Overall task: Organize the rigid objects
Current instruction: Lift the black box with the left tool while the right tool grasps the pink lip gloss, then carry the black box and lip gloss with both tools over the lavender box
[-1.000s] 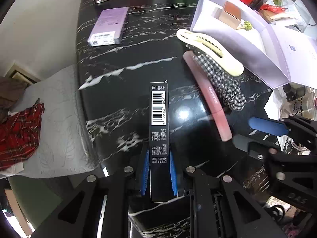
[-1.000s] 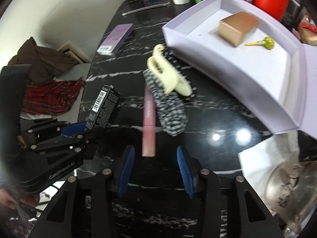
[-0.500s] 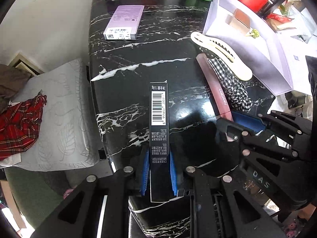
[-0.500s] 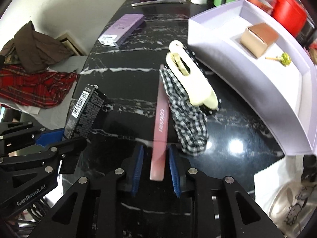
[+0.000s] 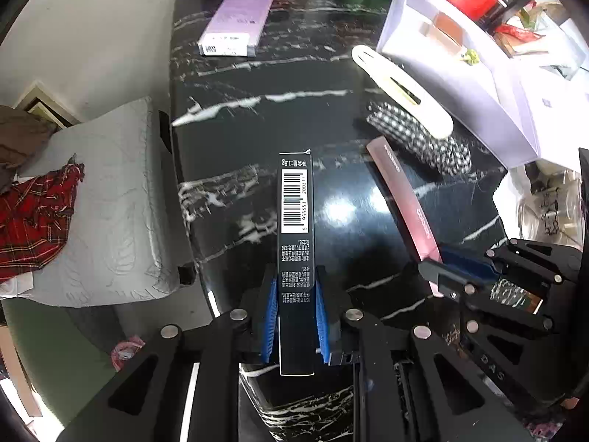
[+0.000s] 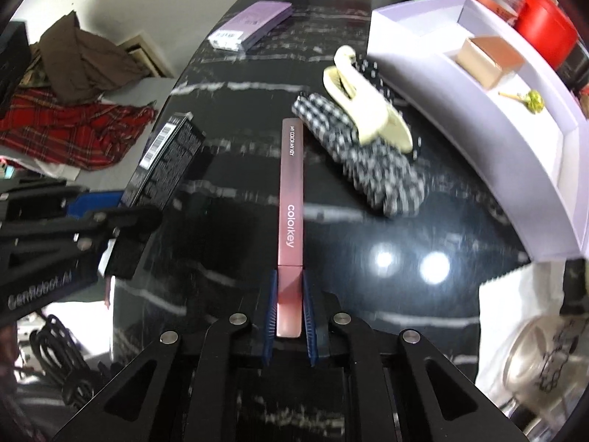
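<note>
Since 1 s ago the right gripper point(image 6: 289, 309) came over the long pink matte cosmetic stick point(image 6: 291, 221) and is clamped on its near end; the stick points to 12 o'clock on the black marble table point(image 6: 368, 313). Left gripper point(image 5: 294, 316) is clamped on the slim black barcode carton point(image 5: 294, 228). Lift straight up, w/o dragging the checkered fabric clip point(image 6: 368, 162) at 1 o'clock, then to the lilac open box point(image 6: 515, 118).

1. Two grippers: the left gripper point(image 5: 294, 313) and the right gripper point(image 6: 289, 305).
2. Three slim cartons: one black barcode box point(image 5: 295, 221), one pink stick box point(image 6: 291, 217), one lilac box point(image 5: 235, 25).
3. One cream hair clip point(image 6: 368, 110).
4. One checked scrunchie point(image 6: 371, 165).
5. One open white tray point(image 6: 522, 169), with one copper box point(image 6: 487, 59) and one small green-headed pin point(image 6: 530, 100) inside.
6. One red jar point(image 6: 545, 29).
</note>
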`<state>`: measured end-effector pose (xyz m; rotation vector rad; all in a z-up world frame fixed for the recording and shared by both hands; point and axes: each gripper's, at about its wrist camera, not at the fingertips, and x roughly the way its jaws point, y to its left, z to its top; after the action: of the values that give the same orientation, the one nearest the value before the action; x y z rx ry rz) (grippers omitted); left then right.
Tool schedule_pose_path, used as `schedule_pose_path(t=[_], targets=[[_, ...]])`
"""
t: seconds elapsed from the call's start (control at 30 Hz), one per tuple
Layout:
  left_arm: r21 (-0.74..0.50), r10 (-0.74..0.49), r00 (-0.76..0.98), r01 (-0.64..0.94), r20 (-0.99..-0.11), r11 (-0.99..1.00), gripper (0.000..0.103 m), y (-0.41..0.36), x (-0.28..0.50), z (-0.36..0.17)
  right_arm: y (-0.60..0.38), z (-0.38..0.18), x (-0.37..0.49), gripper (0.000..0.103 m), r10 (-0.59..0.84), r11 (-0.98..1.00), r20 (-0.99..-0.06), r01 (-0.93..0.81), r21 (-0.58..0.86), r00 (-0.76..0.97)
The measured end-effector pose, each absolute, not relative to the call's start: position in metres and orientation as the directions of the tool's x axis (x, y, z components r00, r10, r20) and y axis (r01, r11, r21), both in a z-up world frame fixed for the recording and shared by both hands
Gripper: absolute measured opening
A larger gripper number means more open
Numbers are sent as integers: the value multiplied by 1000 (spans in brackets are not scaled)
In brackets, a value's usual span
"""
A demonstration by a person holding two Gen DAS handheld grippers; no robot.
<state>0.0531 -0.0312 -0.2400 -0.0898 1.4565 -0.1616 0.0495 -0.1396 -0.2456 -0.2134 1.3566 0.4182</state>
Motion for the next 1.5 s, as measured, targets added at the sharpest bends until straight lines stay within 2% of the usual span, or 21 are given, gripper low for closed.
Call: schedule_pose_path(t=[0.17,0.2,0.27,0.3,0.53,0.57,0.6,0.67,1.5], targets=[[-163,-169,96,66,-981,984,19,-34,53,-244,-137,-244,43,18,181,896,-975,-429,111,126],[-161,-167,97,67,-981,985,19,-33,53,-244,-136,-244,45,20,187,896,-974,-429,115,128],[-156,-161,100,64,-982,986,19,-32,54,-244,-133,-244,49,35,196,897,-971,-426,121,137],[-155,-160,101,59,-982,986,19,-32,53,-244,-132,-244,51,38,200,897,-969,-426,122,142],[-153,-153,106,16,-983,988,19,-24,54,-242,-110,-245,63,39,142,884,-966,-467,26,216],[-151,-152,107,14,-983,988,19,-23,54,-241,-109,-245,62,39,136,882,-965,-471,15,223],[-150,-151,108,12,-983,989,19,-24,54,-241,-106,-246,61,34,126,879,-965,-477,1,231],[-150,-151,109,12,-983,989,19,-23,53,-241,-101,-247,59,13,88,868,-960,-493,-57,266],[-168,-177,180,65,-968,984,19,-28,40,-209,-112,-218,36,13,180,865,-954,-501,38,239]])
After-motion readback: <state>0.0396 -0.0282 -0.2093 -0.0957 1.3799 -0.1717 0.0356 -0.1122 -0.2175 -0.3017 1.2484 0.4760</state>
